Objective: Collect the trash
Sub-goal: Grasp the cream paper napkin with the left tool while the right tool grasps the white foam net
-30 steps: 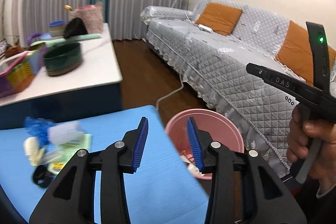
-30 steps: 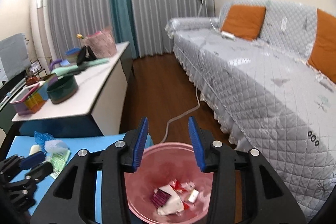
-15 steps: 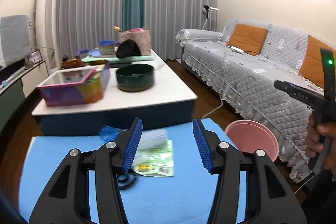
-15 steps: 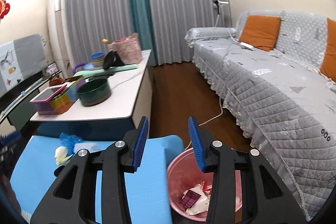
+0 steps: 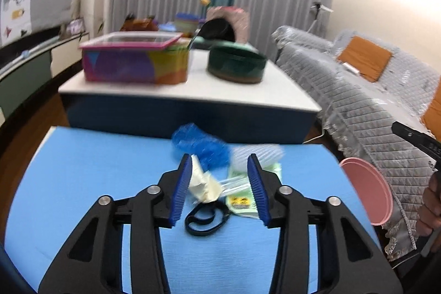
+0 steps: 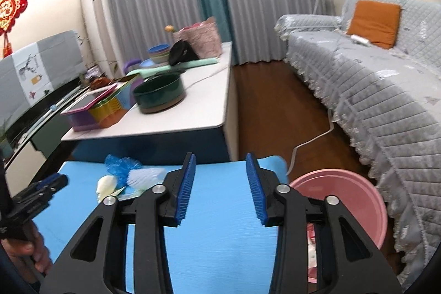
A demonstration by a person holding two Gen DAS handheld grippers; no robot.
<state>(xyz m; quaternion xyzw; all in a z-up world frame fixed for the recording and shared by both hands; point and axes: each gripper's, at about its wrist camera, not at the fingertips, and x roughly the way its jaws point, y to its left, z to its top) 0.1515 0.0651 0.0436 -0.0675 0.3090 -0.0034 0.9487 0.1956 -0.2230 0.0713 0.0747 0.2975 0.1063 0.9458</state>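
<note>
- My left gripper [image 5: 219, 189] is half open and has just been closing a bit, nothing pinched; a cream crumpled wad [image 5: 204, 185] shows between its jaws, pads clear of it.
- My right gripper [image 6: 220, 189] is part open, jaws just closing a little, empty, over bare blue mat [image 6: 220, 244].
- Pink bin [image 6: 355, 200] sits just off the mat's right edge, already holding some scraps [image 6: 311, 239] — part done.
- Left to collect, bunched at the mat's far edge: black loop [image 5: 205, 219], green packet [image 5: 242, 201], clear wrapper [image 5: 234, 182], white ribbed piece [image 5: 259, 153], blue netting [image 5: 201, 146].
- My guess: roughly midway, five or six pieces remain.
</note>
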